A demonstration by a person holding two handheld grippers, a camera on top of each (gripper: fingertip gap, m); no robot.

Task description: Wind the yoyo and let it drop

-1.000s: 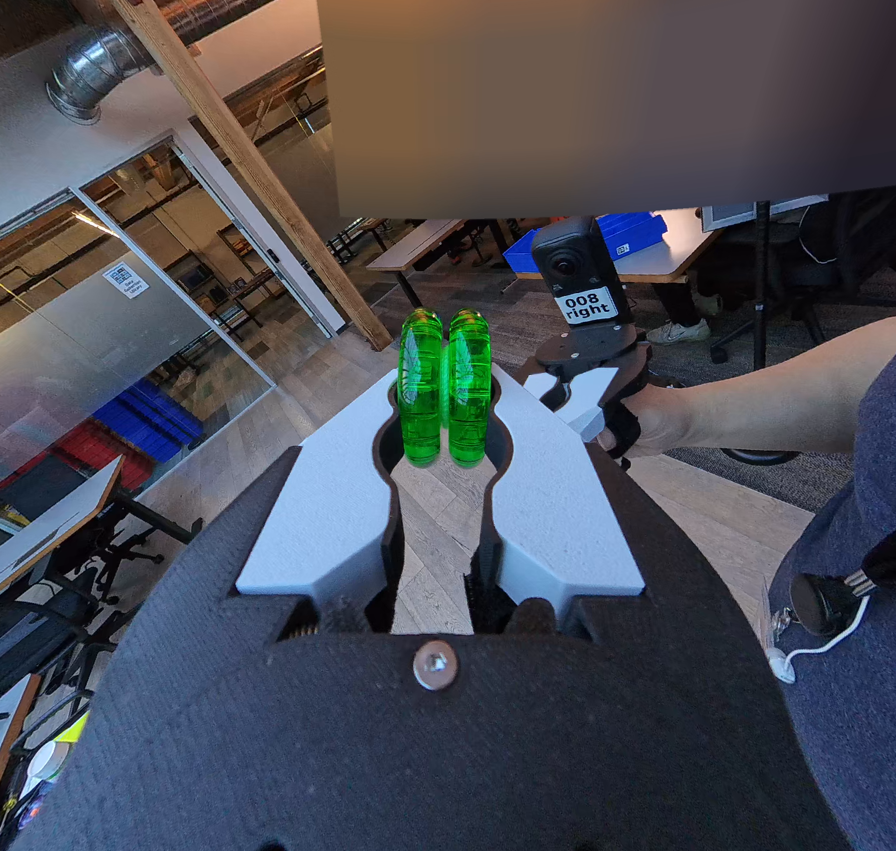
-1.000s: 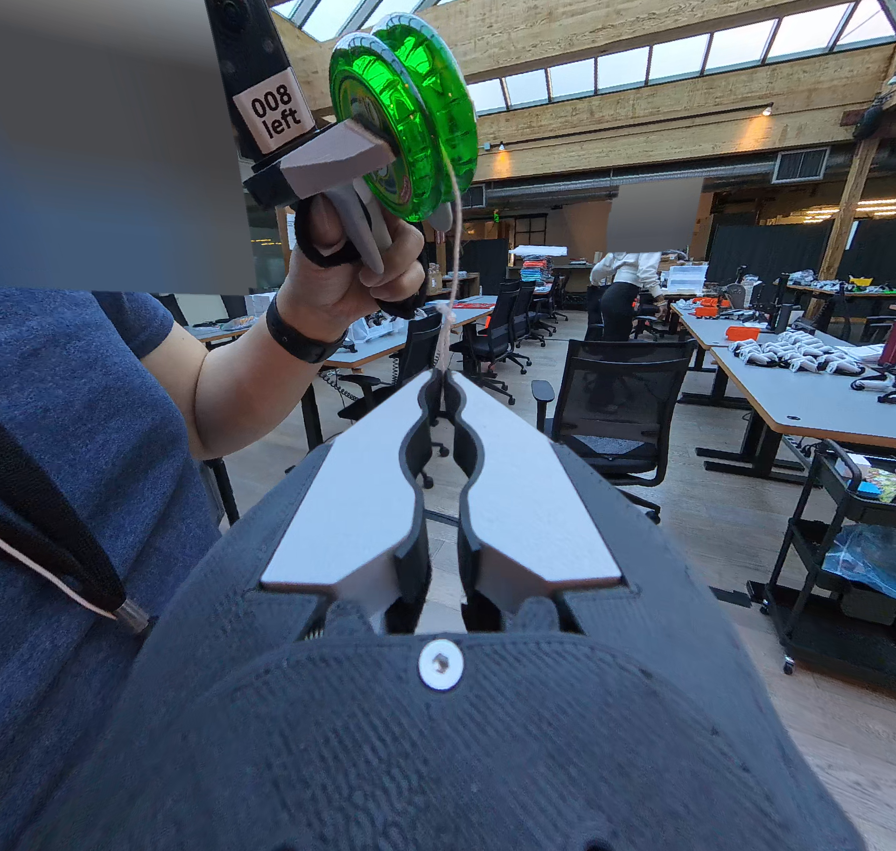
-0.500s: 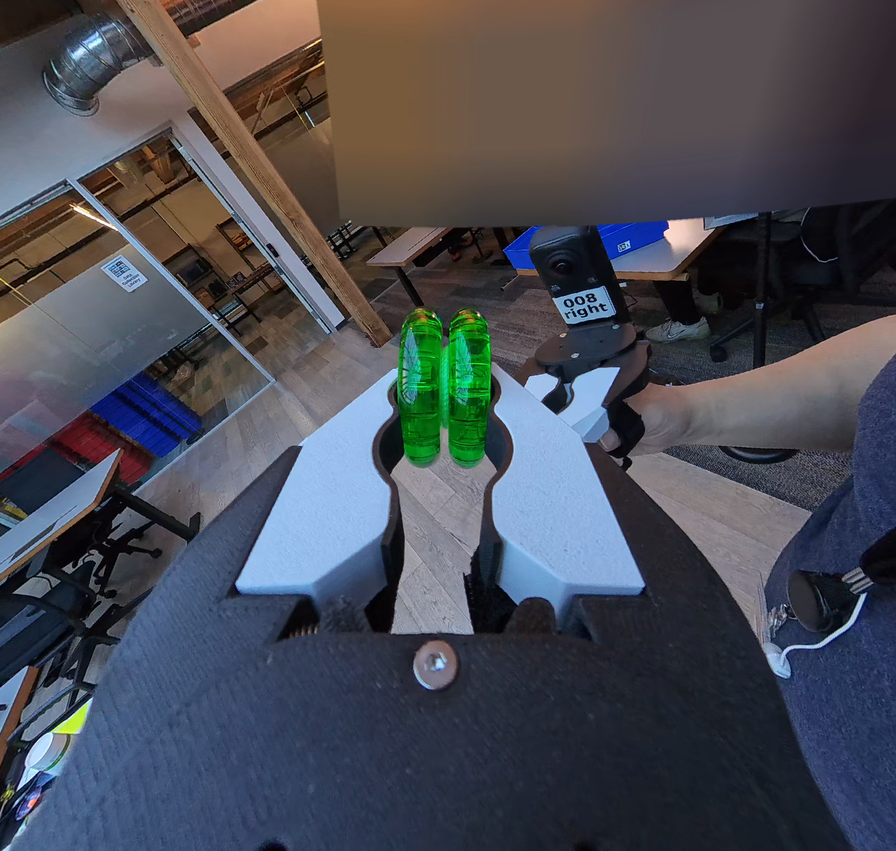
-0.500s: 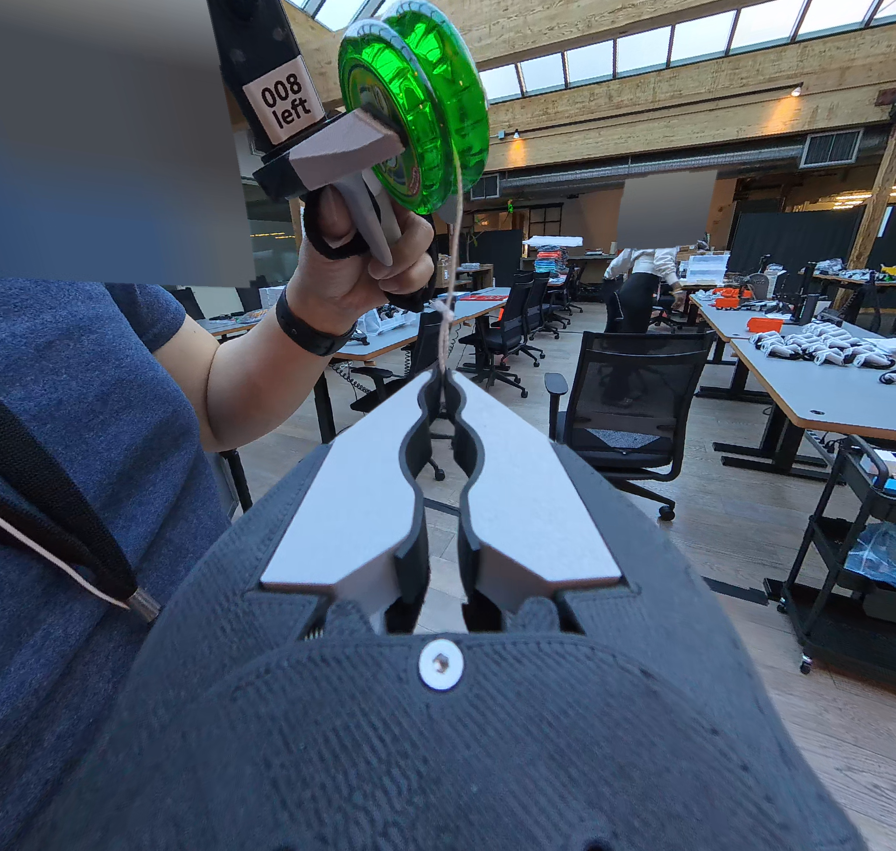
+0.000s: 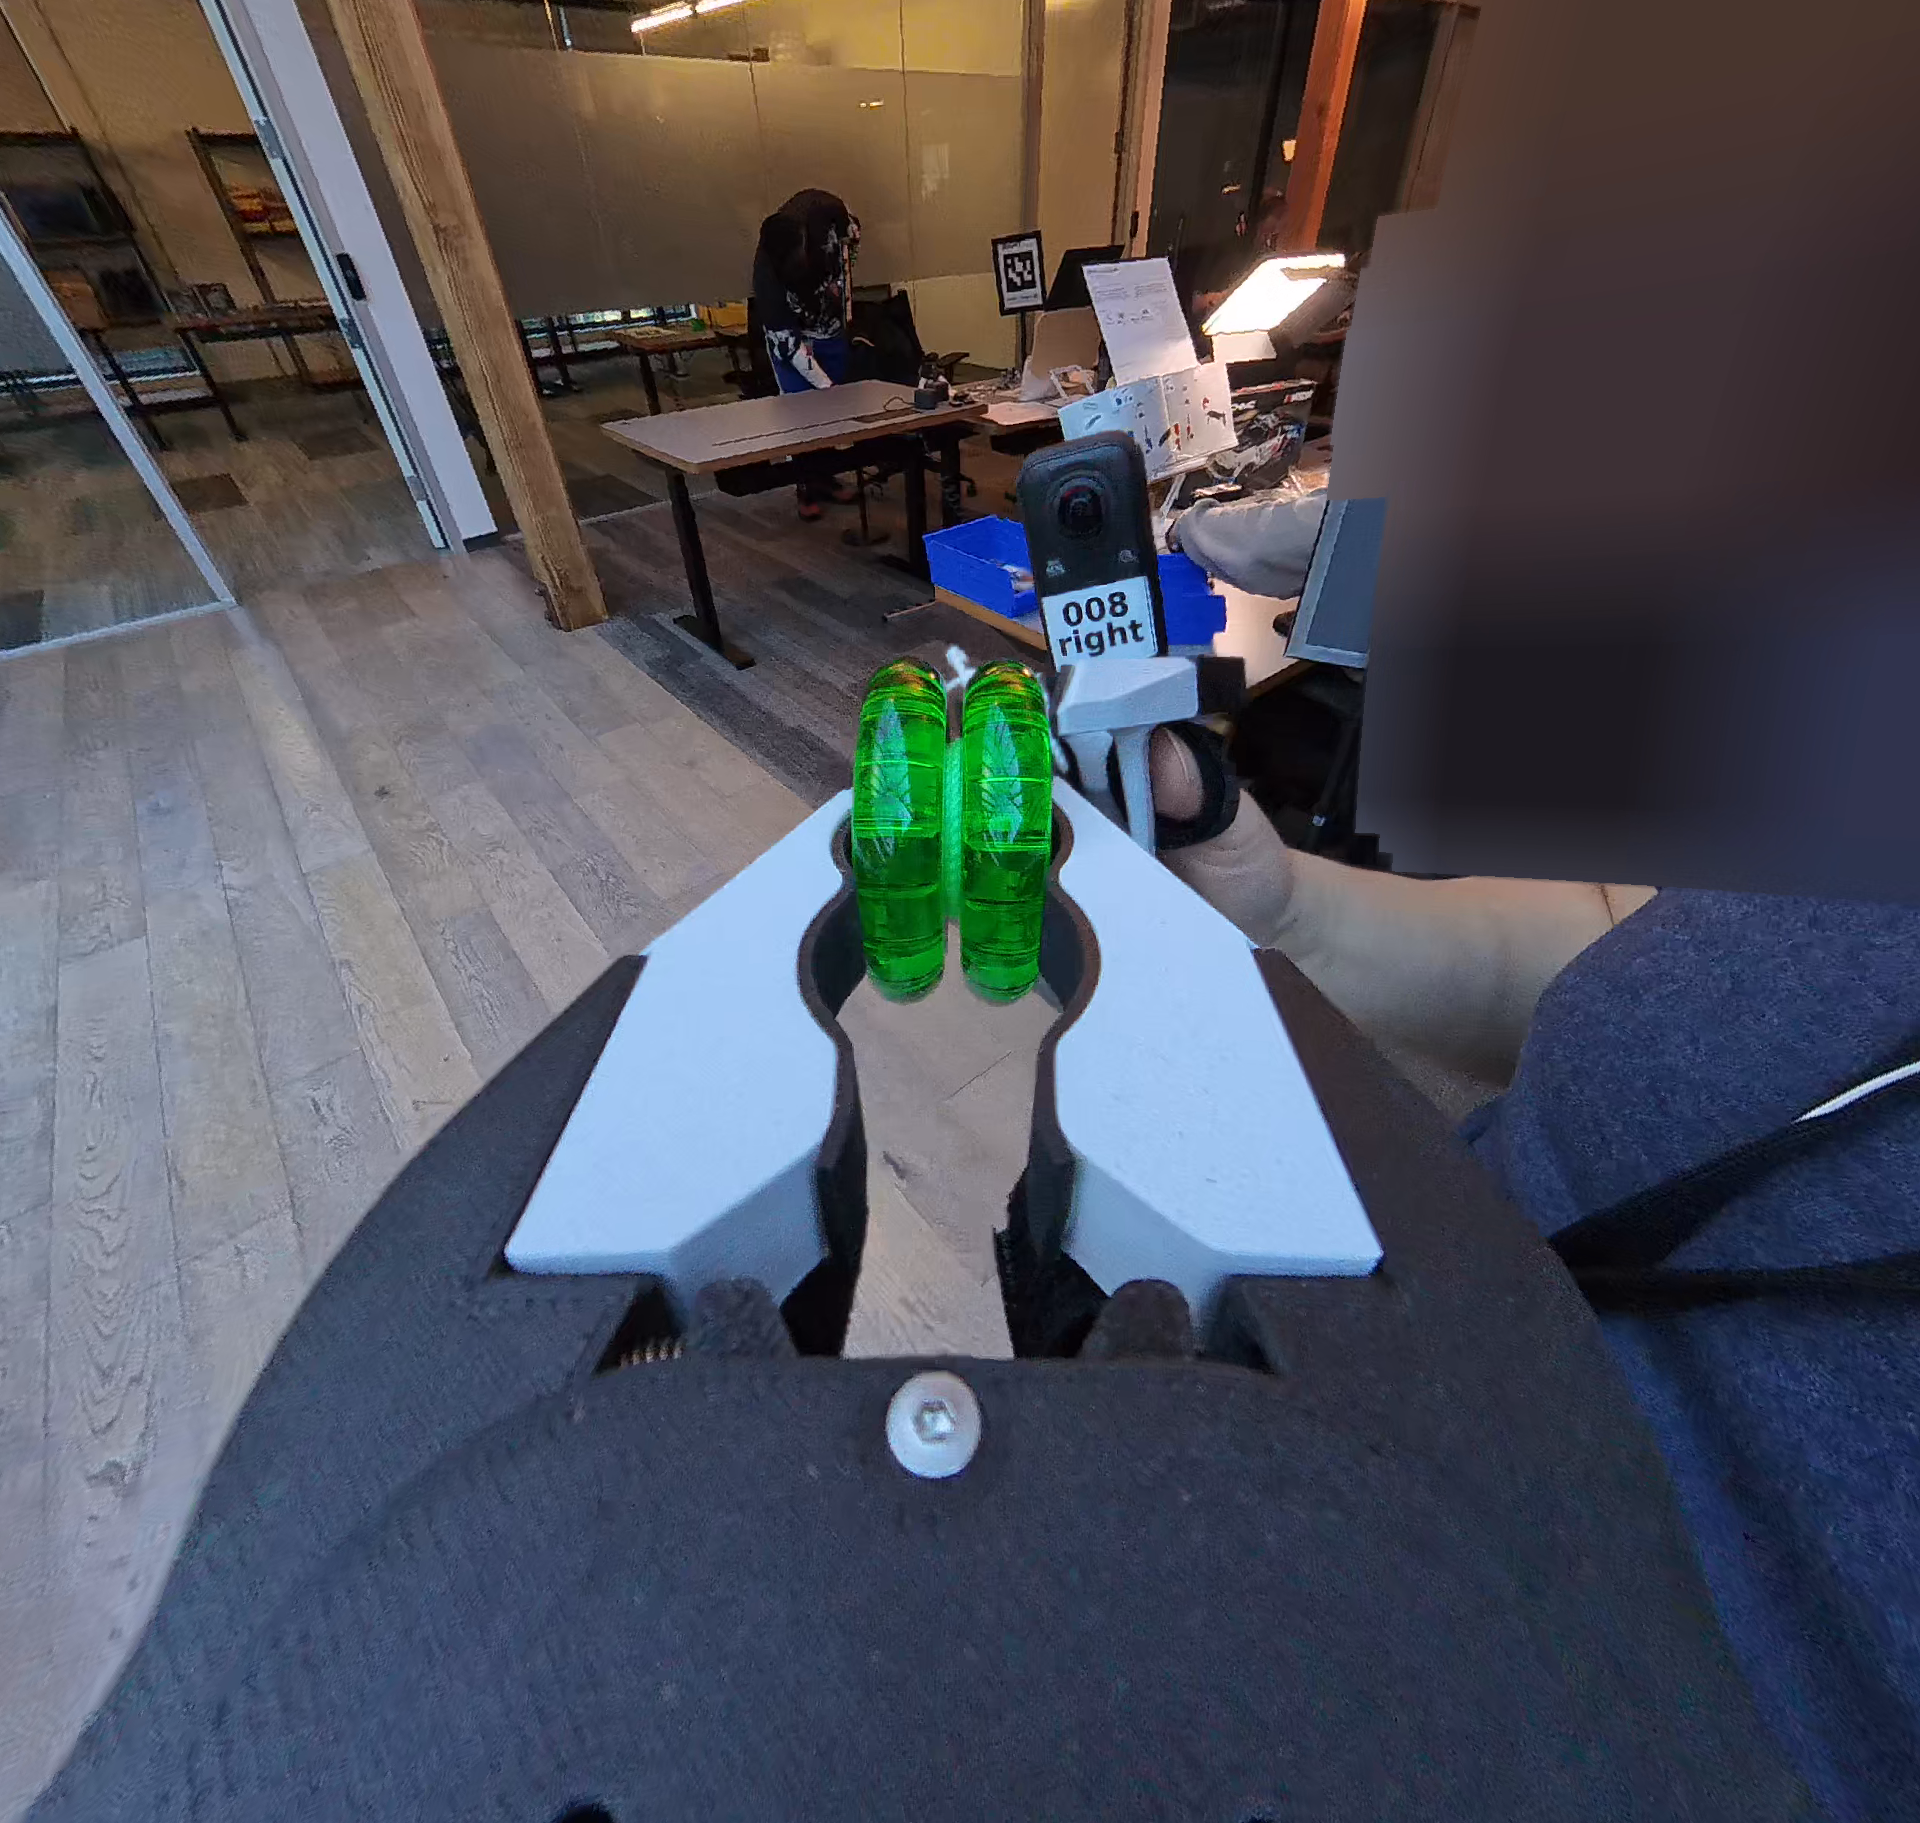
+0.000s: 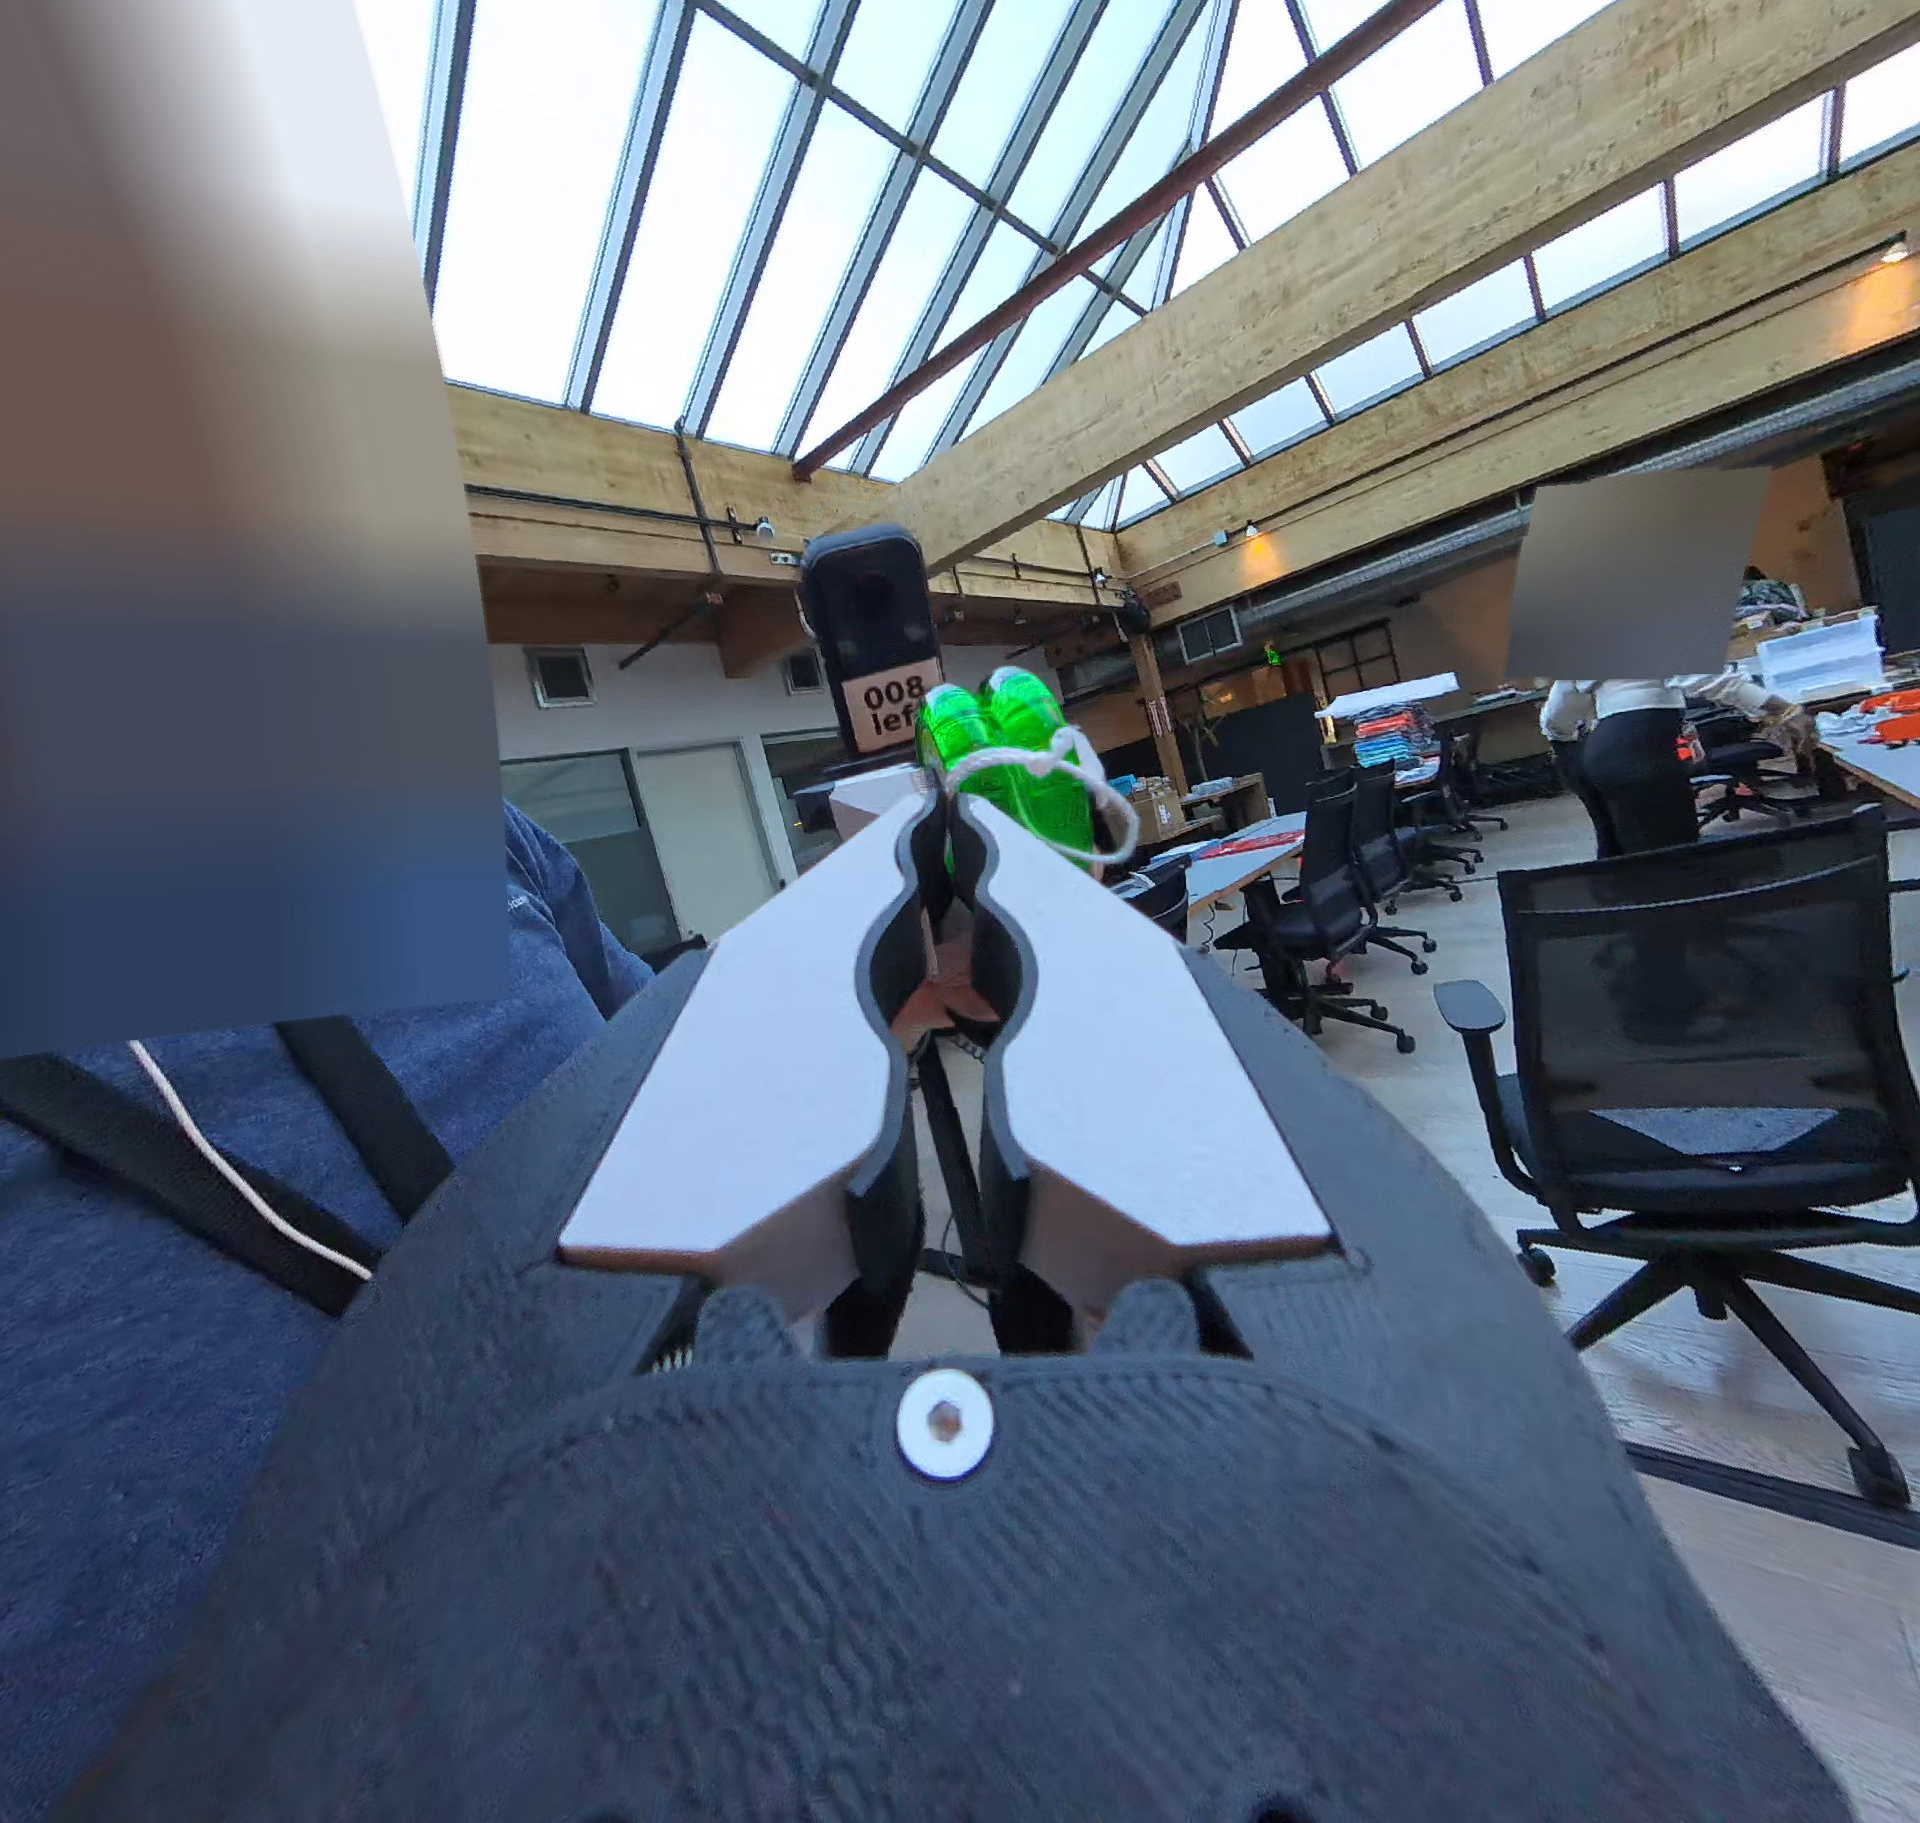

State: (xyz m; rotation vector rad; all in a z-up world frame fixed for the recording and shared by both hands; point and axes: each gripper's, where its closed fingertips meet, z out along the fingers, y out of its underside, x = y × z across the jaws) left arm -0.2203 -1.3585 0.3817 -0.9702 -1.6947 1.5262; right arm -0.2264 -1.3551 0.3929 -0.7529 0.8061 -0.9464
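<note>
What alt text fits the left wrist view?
The left tool grips a green yoyo edge-on between its white fingers above a wood floor. The right tool sits just right of the yoyo, with office desks behind.

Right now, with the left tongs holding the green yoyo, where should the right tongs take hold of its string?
Grip the white string at the knotted loop beside the yoyo, coming from the right tongs' own side. The loop sticks clear of the groove between the discs, while the left tongs cover the disc faces.

Clear green yoyo (image 5: 949, 828), white string (image 6: 1023, 757)
</note>
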